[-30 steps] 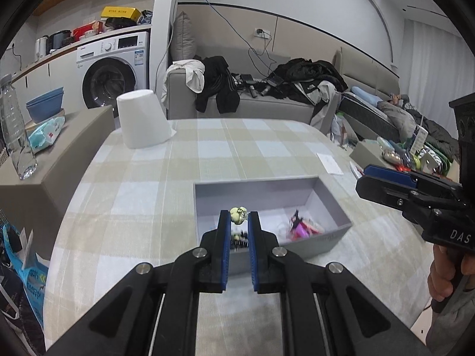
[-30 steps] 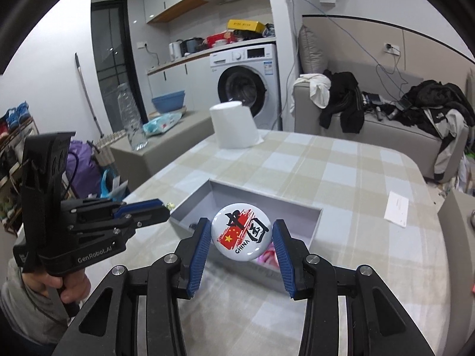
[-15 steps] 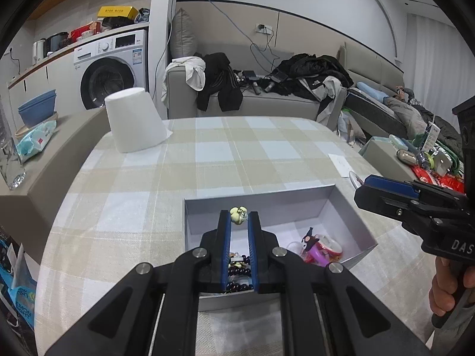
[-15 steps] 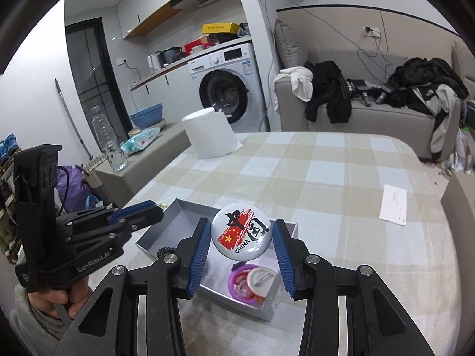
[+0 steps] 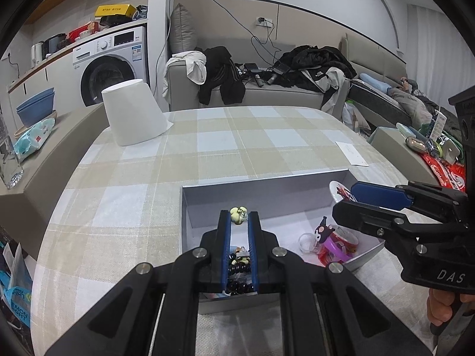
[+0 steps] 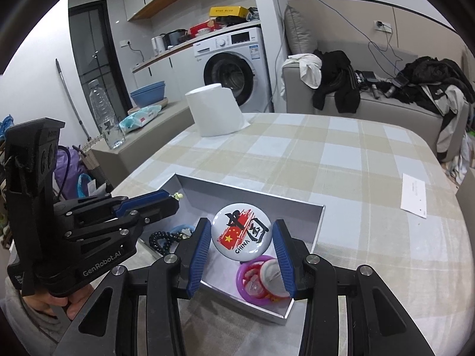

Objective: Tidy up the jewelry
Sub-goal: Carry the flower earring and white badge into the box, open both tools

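Note:
A grey open box [image 5: 267, 184] [image 6: 319, 216] lies on the checked tablecloth. My left gripper [image 5: 238, 218] is shut on a small yellow-green charm [image 5: 238, 215] above the box's left part. Black beads [image 5: 237, 279] [image 6: 161, 238] lie in the box below it. My right gripper [image 6: 241, 233] is shut on a round white China badge [image 6: 241, 230] above the box's right part. A purple ring toy with a cartoon figure [image 5: 334, 241] [image 6: 258, 277] lies in the box under it. The right gripper also shows in the left wrist view [image 5: 353, 201], and the left gripper in the right wrist view [image 6: 175, 200].
A white upturned tub [image 5: 135, 111] [image 6: 213, 109] stands at the table's far left. A white paper slip [image 5: 351, 152] [image 6: 414, 194] lies near the right edge. A side bench with a water bottle [image 6: 105, 112] is on the left, a sofa with clothes [image 5: 267, 83] behind.
Both grippers have moved closer over the box with their items still held. The right gripper with the badge now sits low over the box's right end.

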Available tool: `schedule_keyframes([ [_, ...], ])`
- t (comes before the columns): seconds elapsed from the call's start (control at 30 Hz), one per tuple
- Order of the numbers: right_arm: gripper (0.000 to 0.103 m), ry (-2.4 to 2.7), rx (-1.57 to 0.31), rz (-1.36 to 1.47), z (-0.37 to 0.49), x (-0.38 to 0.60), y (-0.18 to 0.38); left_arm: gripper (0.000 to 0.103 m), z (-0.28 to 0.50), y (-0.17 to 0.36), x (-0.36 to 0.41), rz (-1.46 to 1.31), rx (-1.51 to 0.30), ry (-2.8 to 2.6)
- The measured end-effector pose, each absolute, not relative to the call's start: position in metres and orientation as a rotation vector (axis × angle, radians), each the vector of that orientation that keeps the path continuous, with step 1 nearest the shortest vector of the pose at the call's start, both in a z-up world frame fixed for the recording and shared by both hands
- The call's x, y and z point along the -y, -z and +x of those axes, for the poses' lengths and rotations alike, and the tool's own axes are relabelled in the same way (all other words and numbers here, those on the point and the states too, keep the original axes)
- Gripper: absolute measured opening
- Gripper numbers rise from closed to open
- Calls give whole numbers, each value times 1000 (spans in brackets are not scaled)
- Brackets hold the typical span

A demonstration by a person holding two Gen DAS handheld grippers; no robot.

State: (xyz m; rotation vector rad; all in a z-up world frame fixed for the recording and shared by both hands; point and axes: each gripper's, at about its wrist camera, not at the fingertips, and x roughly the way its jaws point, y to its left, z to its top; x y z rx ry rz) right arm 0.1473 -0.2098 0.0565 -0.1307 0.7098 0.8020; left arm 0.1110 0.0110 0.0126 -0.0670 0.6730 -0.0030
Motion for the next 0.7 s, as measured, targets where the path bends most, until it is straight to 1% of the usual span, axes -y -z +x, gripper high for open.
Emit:
schedule_keyframes([
  [0.63,42,-783,-735,-161,148,200,-46,7,115,-6,-9,-47,-698,1],
  [0.7,45,-772,-735,-161,149,200,-46,7,114,-7,-10,-55,-699,6],
])
